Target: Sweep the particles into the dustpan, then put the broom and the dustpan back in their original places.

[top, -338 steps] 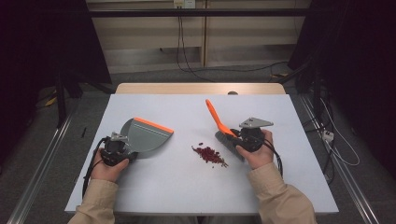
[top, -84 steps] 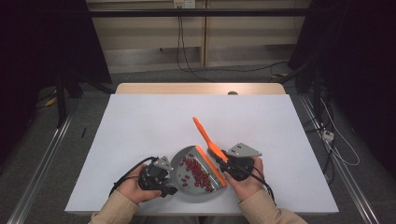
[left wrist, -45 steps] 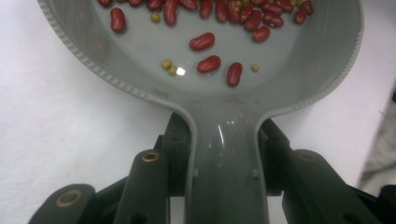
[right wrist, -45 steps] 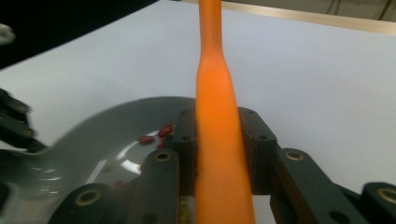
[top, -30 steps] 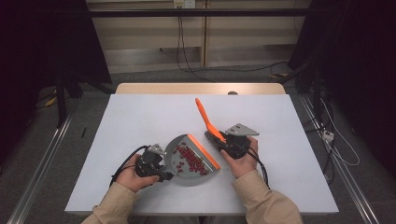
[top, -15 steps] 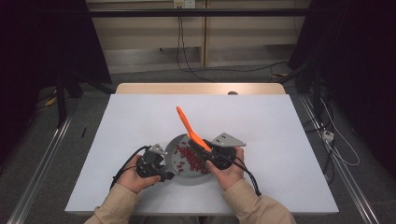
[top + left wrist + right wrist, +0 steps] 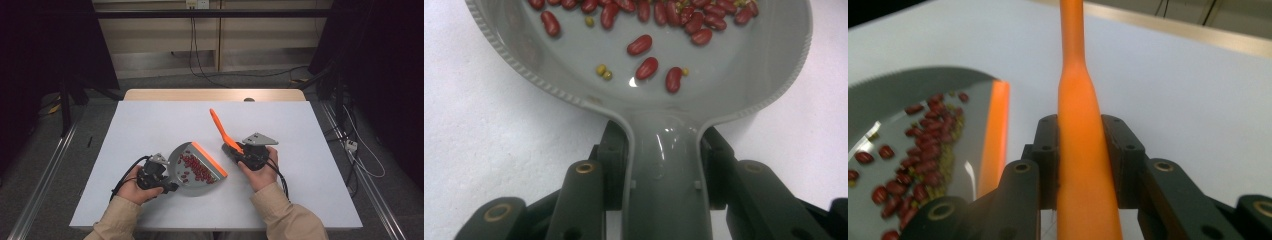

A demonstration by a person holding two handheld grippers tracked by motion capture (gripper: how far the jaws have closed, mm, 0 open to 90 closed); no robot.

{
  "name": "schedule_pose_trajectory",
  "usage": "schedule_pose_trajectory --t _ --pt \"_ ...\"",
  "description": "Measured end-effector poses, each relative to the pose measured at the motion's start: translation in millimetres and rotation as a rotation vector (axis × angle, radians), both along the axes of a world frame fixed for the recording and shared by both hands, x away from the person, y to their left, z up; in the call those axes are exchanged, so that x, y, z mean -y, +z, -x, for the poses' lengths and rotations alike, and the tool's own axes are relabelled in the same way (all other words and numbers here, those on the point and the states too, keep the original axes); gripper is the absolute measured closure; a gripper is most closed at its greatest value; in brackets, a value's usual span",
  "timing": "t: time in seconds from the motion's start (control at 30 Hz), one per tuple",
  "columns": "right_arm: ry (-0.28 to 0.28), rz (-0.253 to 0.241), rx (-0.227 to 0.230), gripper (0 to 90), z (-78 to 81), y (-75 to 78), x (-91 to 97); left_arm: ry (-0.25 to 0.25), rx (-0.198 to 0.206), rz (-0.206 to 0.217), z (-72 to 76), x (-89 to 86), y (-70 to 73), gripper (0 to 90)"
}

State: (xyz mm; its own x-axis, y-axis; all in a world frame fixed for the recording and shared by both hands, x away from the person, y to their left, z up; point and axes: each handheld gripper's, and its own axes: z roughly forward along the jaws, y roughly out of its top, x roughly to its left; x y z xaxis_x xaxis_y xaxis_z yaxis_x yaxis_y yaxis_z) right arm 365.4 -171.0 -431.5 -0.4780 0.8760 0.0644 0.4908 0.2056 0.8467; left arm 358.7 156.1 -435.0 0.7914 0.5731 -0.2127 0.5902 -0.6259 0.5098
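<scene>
A grey dustpan (image 7: pixel 192 179) with an orange front lip (image 7: pixel 209 159) lies on the white table (image 7: pixel 150 125), near its front. Red beans (image 7: pixel 194 167) mixed with small green ones lie scattered in it. My left gripper (image 7: pixel 164 178) is shut on the pan's handle (image 7: pixel 664 175), whose sides both pads press; beans (image 7: pixel 646 67) lie just ahead. My right gripper (image 7: pixel 238 150) stands right of the pan, shut on the orange brush handle (image 7: pixel 219 126), which slants up and away. In the right gripper view the handle (image 7: pixel 1079 100) runs between the jaws, with the pan (image 7: pixel 893 95) at left.
A bare wooden strip (image 7: pixel 215 95) runs along the table's far edge. Cables (image 7: pixel 200 55) lie on the floor beyond it. White tabletop spreads behind and to both sides of the pan. A person's sleeves (image 7: pixel 280 215) come in from the near edge.
The right gripper with the brush swept left over the pan half a second ago and has come back to the pan's right side. The pan and the left gripper stayed put.
</scene>
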Motion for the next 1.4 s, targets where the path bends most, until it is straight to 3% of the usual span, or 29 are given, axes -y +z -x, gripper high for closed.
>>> schedule_pose_trajectory --t 0.13,0.33,0.53,0.6,0.8,1.13,1.4 --pt "0.022 0.025 -0.041 66.7 -0.1 7.6 -0.4 -0.01 0.009 0.002 0.3 2.1 -0.3 59.6" --pt "0.051 0.108 -0.127 70.1 -9.8 20.8 -5.1 -0.035 0.016 -0.03 -0.7 7.8 1.2 56.8" --pt "0.045 0.13 -0.133 71.5 -10.1 21.6 -4.3 -0.029 0.035 -0.036 -0.1 7.0 0.5 60.7" --pt "0.036 0.124 -0.128 71.6 -9.1 20.7 -3.5 -0.033 0.043 -0.045 0.6 7.6 0.5 62.9" --pt "0.029 0.042 -0.101 71.7 -5.8 16.7 7.0 -0.012 0.058 -0.046 3.7 9.6 1.0 64.0" --pt "0.017 -0.006 -0.088 71.7 -3.1 16.4 24.9 0.041 0.106 -0.023 5.8 3.1 2.0 64.2" --pt "0.033 -0.033 -0.078 71.7 -1.6 17.5 28.6 0.097 0.114 0.009 4.1 -5.9 6.4 64.1"
